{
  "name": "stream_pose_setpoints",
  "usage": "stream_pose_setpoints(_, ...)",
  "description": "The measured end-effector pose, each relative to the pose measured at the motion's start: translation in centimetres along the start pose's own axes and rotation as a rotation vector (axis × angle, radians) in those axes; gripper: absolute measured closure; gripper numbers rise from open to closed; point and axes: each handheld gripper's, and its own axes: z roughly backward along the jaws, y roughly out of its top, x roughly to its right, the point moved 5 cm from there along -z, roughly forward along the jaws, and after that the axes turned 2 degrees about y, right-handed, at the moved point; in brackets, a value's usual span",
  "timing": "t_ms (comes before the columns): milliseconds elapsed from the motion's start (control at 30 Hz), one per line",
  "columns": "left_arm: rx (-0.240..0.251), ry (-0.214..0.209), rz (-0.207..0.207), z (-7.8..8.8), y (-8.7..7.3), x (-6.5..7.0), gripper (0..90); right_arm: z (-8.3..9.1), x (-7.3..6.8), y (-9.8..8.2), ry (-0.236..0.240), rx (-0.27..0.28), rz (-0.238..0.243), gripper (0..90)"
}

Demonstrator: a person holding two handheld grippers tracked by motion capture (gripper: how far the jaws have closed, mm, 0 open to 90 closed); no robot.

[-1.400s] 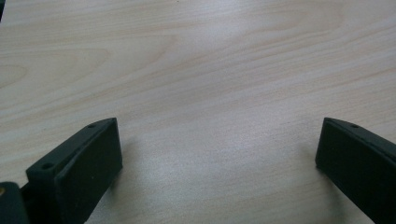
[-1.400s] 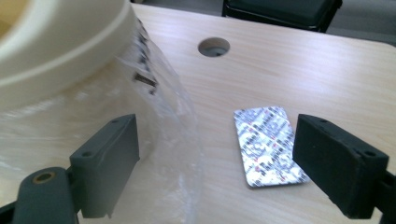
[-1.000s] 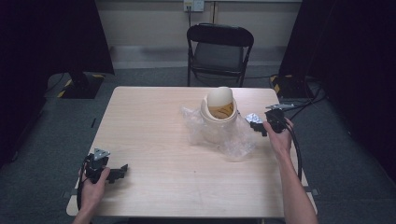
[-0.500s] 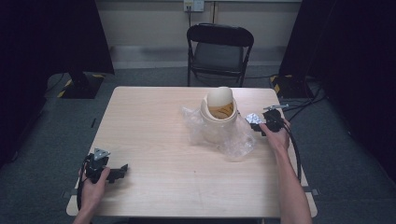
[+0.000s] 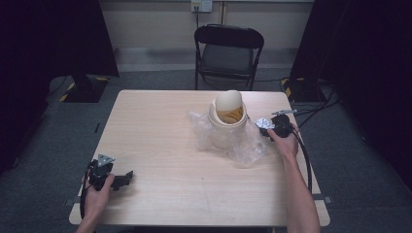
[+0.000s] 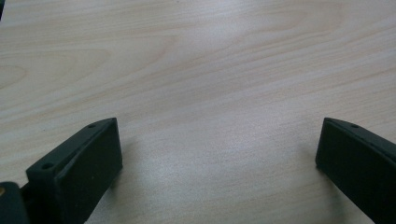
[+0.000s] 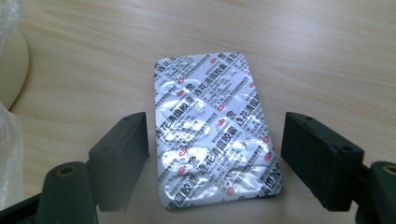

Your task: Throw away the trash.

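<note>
Now: right gripper (image 7: 215, 154) jaws apart, straddling blister pack (image 7: 212, 126) on table (image 5: 160, 131).
Left gripper (image 6: 215, 154) jaws apart over bare wood.

both grippers gape wide (left gripper (image 5: 127, 174), right gripper (image 5: 265, 131))

Right gripper (image 5: 270, 127) shifted slightly left toward frame centre, open jaws now straddling the foil blister pack (image 7: 212, 126)
</note>
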Motion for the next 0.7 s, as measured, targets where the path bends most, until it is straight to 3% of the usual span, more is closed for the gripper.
stream_pose_setpoints(267,0.0,0.0,-0.001,0.0,0.0,0.0,0.0,-0.16,-0.05,-0.09,0.007,-0.008,-0.012,23.8)
stream_pose_setpoints(533,-0.001,0.001,-0.002,0.03,-0.01,-0.01,0.0,0.21,-0.12,-0.24,-0.002,-0.007,-0.026,33.1)
stream_pose_setpoints(700,-0.001,-0.002,-0.001,0.05,-0.04,0.04,0.0,0.45,-0.22,-0.31,0.005,-0.013,-0.044,34.0)
